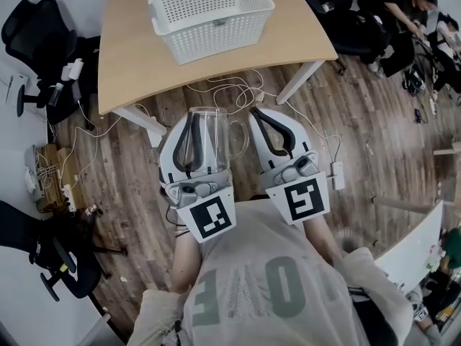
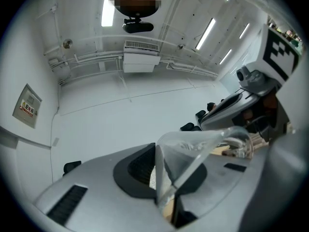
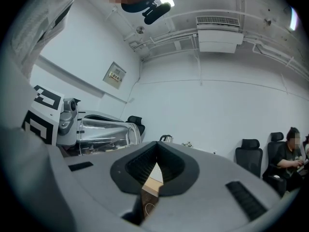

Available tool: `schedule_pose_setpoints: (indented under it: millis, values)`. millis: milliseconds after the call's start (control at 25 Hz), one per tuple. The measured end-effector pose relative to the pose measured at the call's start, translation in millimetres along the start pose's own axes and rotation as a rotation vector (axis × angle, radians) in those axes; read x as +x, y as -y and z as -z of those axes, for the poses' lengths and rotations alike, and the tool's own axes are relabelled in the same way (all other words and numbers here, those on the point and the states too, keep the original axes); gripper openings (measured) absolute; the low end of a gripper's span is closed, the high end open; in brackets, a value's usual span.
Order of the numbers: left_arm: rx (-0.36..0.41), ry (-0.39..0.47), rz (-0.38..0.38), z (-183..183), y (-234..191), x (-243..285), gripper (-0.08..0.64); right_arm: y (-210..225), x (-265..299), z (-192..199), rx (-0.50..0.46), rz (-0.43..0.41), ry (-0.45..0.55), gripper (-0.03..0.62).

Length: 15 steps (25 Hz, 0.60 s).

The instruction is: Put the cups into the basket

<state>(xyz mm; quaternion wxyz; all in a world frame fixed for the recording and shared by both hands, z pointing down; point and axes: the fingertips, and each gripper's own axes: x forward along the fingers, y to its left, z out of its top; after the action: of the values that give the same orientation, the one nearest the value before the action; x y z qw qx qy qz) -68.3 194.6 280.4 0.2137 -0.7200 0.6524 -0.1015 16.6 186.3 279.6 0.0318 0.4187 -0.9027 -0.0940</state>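
The person is standing back from the desk and holding both tongs out over the wooden floor, just short of the desk's near edge. The left gripper is clamping a clear glass cup, with its pads pressing on the glass. It looks as though one jaw is sitting inside the cup and pinching its wall, though the transparent glass makes that hard to confirm. The cup is hanging in the air in that grip, lying along the jaws, with its handle pointing toward the right gripper. It is not touching the desk or the floor.

The right gripper is hovering just beside the left one, and the two are nearly level. Its jaws are closing on nothing, and the pads are meeting at the tips with only a thin wedge of gap below them.

The white basket is sitting on the desk toward the far right corner, well apart from the held cup. Its slotted walls are showing and I am seeing no cup inside.

White cables are trailing over the floor below the desk's near edge. Black office chairs are standing off the desk's left side. Another person is sitting beyond the right edge.
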Motion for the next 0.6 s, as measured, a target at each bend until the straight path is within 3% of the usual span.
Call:
schedule_pose_setpoints:
  millis: [320, 600]
  values:
    - [-0.016, -0.042, 0.006, 29.8, -29.0, 53.8, 0.038, 16.5, 61.6, 8.9, 0.006, -0.007, -0.022, -0.003]
    - [-0.029, -0.041, -0.020, 36.1, -35.7, 121.7, 0.038, 62.1, 118.5, 20.1, 0.023, -0.042, -0.009, -0.003]
